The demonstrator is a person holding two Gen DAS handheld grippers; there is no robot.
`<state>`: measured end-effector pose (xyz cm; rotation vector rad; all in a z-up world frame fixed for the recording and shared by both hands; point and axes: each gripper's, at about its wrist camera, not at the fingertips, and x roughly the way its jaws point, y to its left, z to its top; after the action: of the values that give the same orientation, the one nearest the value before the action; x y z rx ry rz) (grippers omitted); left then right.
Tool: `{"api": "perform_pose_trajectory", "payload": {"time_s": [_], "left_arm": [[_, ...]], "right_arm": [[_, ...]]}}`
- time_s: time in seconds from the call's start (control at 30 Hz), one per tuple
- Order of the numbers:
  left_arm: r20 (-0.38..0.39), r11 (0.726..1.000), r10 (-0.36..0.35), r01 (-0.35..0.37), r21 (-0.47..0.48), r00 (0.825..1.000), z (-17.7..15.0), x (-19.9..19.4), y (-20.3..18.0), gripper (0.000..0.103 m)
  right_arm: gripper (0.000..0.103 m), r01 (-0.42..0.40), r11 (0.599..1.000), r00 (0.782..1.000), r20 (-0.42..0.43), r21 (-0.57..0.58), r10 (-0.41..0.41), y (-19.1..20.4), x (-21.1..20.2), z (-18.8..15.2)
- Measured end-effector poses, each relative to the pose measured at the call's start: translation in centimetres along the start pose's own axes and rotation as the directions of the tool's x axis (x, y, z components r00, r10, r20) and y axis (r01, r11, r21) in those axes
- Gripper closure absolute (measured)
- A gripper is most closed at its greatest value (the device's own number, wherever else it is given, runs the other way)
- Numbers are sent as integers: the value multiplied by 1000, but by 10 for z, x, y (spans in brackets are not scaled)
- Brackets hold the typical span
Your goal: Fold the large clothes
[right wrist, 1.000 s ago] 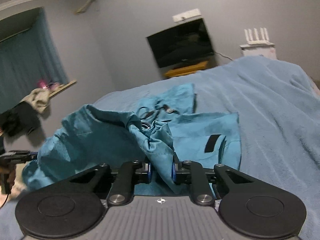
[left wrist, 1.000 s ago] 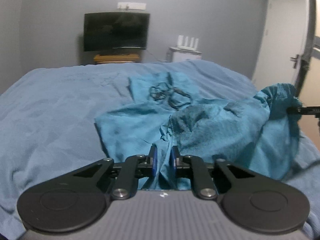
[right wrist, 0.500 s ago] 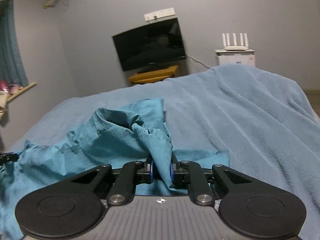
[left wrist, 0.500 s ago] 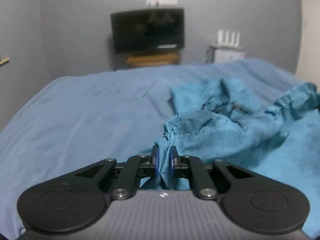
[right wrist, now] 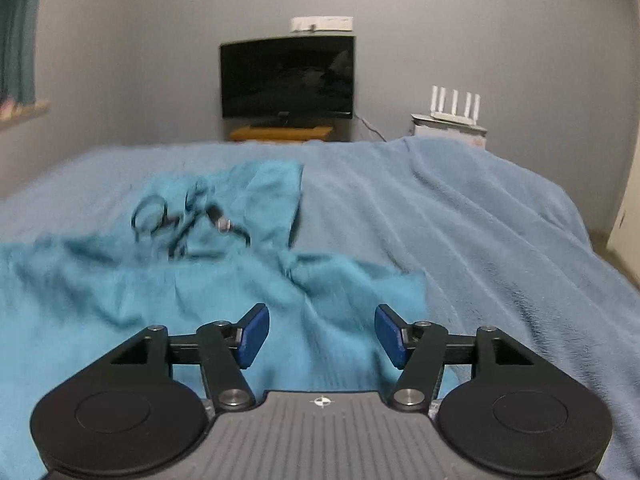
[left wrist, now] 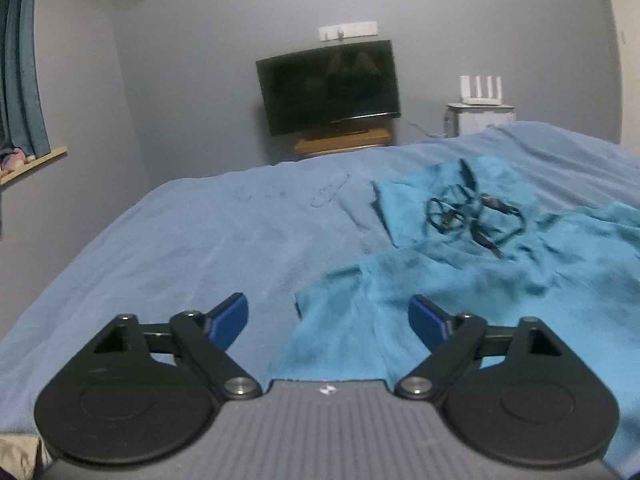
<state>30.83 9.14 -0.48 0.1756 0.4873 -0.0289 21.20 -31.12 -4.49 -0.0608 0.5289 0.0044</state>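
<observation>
A teal garment (left wrist: 472,280) lies spread on the blue bedcover (left wrist: 200,240), with black drawstrings (left wrist: 472,220) on its far part. My left gripper (left wrist: 328,320) is open and empty above the garment's near left corner. In the right wrist view the garment (right wrist: 160,288) fills the left and middle, drawstrings (right wrist: 180,220) beyond. My right gripper (right wrist: 322,336) is open and empty over the garment's near right edge.
The bedcover (right wrist: 480,240) stretches to the right with soft ridges. A black TV (right wrist: 288,78) on a wooden stand is against the far wall. A white router on a cabinet (right wrist: 452,120) stands beside the bed. A curtain and shelf (left wrist: 20,80) are at left.
Both grippers held bunched garment cloth lifted off the bed; both have opened and let go. The garment now lies flat on the bed.
</observation>
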Motion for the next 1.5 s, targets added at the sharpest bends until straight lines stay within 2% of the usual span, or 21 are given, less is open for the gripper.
{"api": "perform_pose_trajectory", "payload": {"time_s": [0.1,0.23,0.27,0.3,0.37,0.47,0.57,0.6,0.63,0.7,0.77,0.87,0.93,1.03,1.1,1.17,1.23,1.3,1.4,1.47,1.5], "left_arm": [[-6,999,-31,31,-14,999,-19,-24,-6,15],[-51,999,-19,17,-28,999,-43,-29,-13,15],[-67,999,-9,6,-38,998,-48,-27,-14,15],[-80,999,-10,7,-46,997,-52,-25,-14,15],[-82,999,-19,16,-42,996,-59,-20,-16,15],[-97,1000,-8,8,1,995,-67,-8,-23,15],[-117,999,4,1,43,993,-77,0,-31,15],[-118,998,8,-1,58,993,-79,1,-33,15],[-113,998,10,-3,62,994,-79,2,-34,15],[-102,998,10,-4,58,995,-79,-2,-33,15],[-72,999,4,0,50,997,-77,-11,-32,15],[-8,998,-33,33,45,999,-73,-28,-35,15],[9,994,-101,100,43,995,-70,-33,-41,15],[-80,982,-184,187,34,980,-73,-22,-52,15],[-175,980,-184,195,44,967,-85,-5,-59,13],[-218,980,-174,191,61,960,-96,6,-62,5],[-230,981,-167,184,56,959,-98,11,-61,2],[-226,982,-165,181,49,960,-97,10,-60,2],[-184,990,-129,135,24,975,-89,-5,-54,2],[-129,995,-104,103,-13,986,-76,-22,-44,2],[-86,995,-97,94,-47,992,-67,-35,-36,2]], "right_arm": [[31,90,995,996,-4,-35,-90,-1,10,-11],[31,69,985,995,-85,159,-56,-36,31,-10],[38,39,980,994,-106,197,-18,-43,39,-9],[63,-14,974,992,-115,227,41,-49,45,-9],[101,-107,966,982,-124,237,139,-52,47,-11],[102,-54,988,992,-105,146,70,-41,47,-4],[103,99,974,993,-85,201,-83,-44,48,-4],[102,184,964,981,-92,192,-169,-44,51,-6],[100,207,956,977,-98,208,-191,-46,54,-8],[81,148,947,988,-89,284,-127,-51,52,-12],[65,129,956,991,-15,264,-130,-43,37,-14],[60,74,982,995,48,172,-83,-22,11,-20],[54,7,991,999,52,133,-14,-6,3,-29],[49,-66,993,998,6,93,66,17,4,-50],[48,-70,994,995,-59,80,75,27,15,-64],[46,1,1000,995,-102,-8,-2,34,23,-78],[46,105,994,985,-134,-8,-105,27,26,-86],[47,178,980,972,-174,91,-160,8,22,-89],[50,174,957,975,-178,232,-134,-11,12,-93],[46,206,937,973,-158,283,-166,-15,0,-91],[40,214,926,974,-139,313,-178,-18,-9,-90]]}}
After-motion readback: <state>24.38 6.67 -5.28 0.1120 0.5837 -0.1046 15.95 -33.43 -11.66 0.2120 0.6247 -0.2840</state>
